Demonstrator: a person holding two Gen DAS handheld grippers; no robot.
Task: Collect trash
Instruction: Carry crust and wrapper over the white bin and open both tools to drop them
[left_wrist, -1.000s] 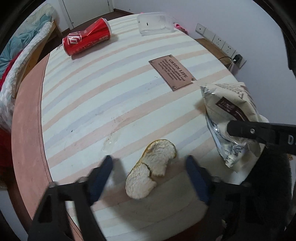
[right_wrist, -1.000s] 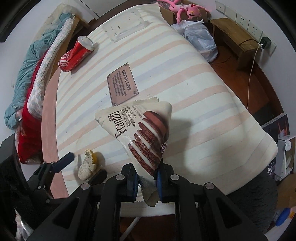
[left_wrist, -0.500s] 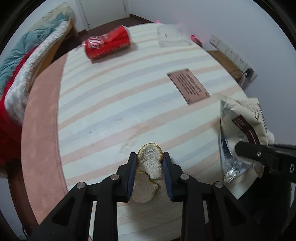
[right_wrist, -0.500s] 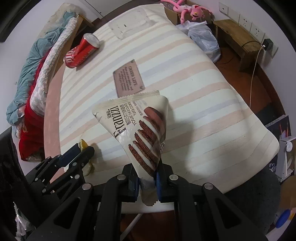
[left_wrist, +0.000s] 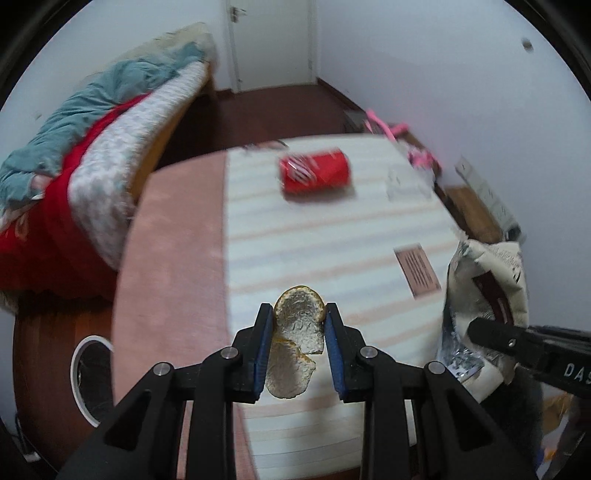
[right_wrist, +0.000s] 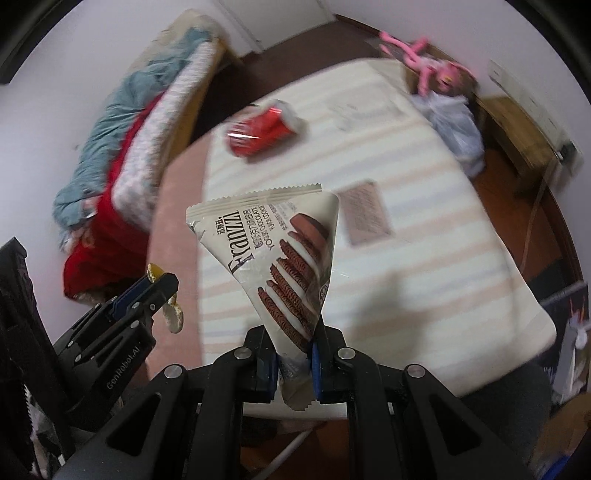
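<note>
From the left wrist view, the left gripper (left_wrist: 299, 332) has its blue-padded jaws clamped on a curled orange peel (left_wrist: 295, 339), whose pithy white inside is rough and whose rim is orange; the peel hangs clear above the striped tablecloth (left_wrist: 332, 236). A dented red soda can (left_wrist: 314, 175) lies on its side at the far end, near a clear plastic lid (left_wrist: 406, 182), and a flat brown plaque (left_wrist: 417, 270) lies to the right. From the right wrist view, the right gripper (right_wrist: 292, 360) is closed on the lower corner of a glossy white cookie wrapper (right_wrist: 273, 258) with a serrated top edge, held up above the table. The left gripper appears at lower left, peel pinched between its jaws.
</note>
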